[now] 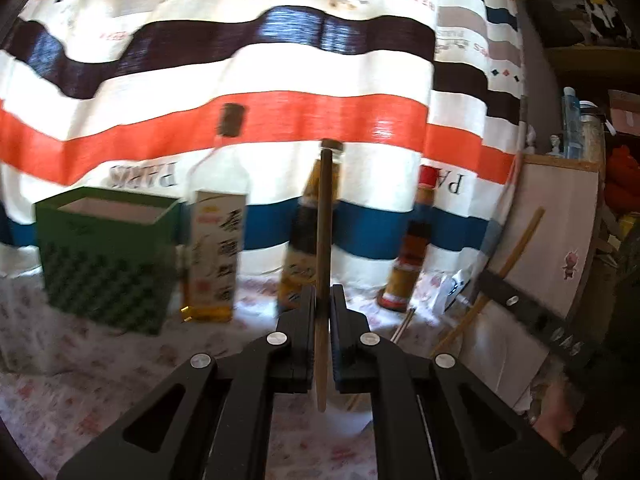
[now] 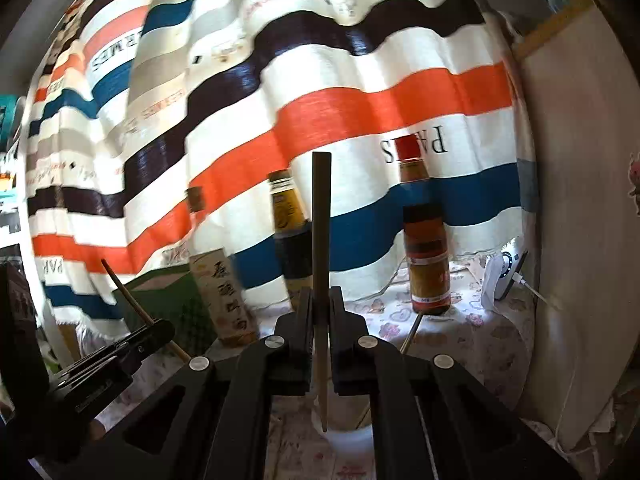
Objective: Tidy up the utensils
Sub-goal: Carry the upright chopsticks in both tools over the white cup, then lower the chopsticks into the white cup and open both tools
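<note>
My left gripper (image 1: 323, 292) is shut on a brown wooden chopstick (image 1: 325, 216) that stands upright between its jaws. In the same view my right gripper (image 1: 492, 286) shows at the right edge with a paler chopstick (image 1: 518, 246) slanting through it. In the right wrist view my right gripper (image 2: 322, 292) is shut on its chopstick (image 2: 321, 232), also upright. Low on the left there, the left gripper (image 2: 158, 330) grips its tilted chopstick (image 2: 128, 294). A green checked box (image 1: 108, 256) with an open top stands to the left on the table, also seen as the green box (image 2: 176, 300).
Sauce and oil bottles line the back: a boxed bottle (image 1: 216, 248), a dark bottle (image 1: 298, 240), a red-capped bottle (image 2: 426, 248). Another stick (image 2: 412, 328) lies on the patterned tablecloth (image 1: 60, 360). A striped curtain (image 1: 240, 120) hangs behind; a white board (image 2: 580, 200) stands right.
</note>
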Action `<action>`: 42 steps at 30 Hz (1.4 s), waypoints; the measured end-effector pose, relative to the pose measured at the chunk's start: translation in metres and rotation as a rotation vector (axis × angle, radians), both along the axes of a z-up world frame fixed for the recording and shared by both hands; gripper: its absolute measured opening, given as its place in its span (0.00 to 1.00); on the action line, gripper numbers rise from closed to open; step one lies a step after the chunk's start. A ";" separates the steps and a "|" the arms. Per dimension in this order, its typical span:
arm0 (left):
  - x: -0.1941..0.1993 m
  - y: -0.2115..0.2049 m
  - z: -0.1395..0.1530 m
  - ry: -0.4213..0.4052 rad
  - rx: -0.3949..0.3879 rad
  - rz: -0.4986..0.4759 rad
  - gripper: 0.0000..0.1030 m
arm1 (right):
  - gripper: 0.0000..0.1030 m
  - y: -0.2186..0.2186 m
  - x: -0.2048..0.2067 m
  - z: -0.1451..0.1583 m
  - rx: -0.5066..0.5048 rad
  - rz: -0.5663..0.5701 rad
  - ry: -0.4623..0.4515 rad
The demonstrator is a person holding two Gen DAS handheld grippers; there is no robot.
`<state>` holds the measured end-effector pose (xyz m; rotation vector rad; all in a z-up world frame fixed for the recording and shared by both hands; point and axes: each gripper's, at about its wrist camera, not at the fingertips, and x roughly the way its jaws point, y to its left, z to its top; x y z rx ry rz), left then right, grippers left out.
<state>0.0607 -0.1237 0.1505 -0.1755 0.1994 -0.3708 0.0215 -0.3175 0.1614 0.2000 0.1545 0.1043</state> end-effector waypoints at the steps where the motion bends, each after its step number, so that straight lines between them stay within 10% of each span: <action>1: 0.004 -0.006 0.001 -0.003 0.001 -0.007 0.06 | 0.08 -0.003 0.005 -0.002 0.007 -0.003 0.003; 15: 0.069 -0.047 -0.050 0.148 0.029 -0.039 0.06 | 0.08 -0.043 0.105 -0.071 0.115 0.020 0.323; 29: 0.071 -0.057 -0.057 0.171 0.101 -0.063 0.07 | 0.08 -0.056 0.124 -0.086 0.187 0.037 0.413; 34: 0.056 -0.044 -0.044 0.137 0.101 -0.029 0.27 | 0.37 -0.059 0.117 -0.076 0.171 0.004 0.384; 42: 0.022 0.004 -0.029 0.100 0.084 0.074 0.56 | 0.53 -0.065 0.096 -0.053 0.163 -0.022 0.302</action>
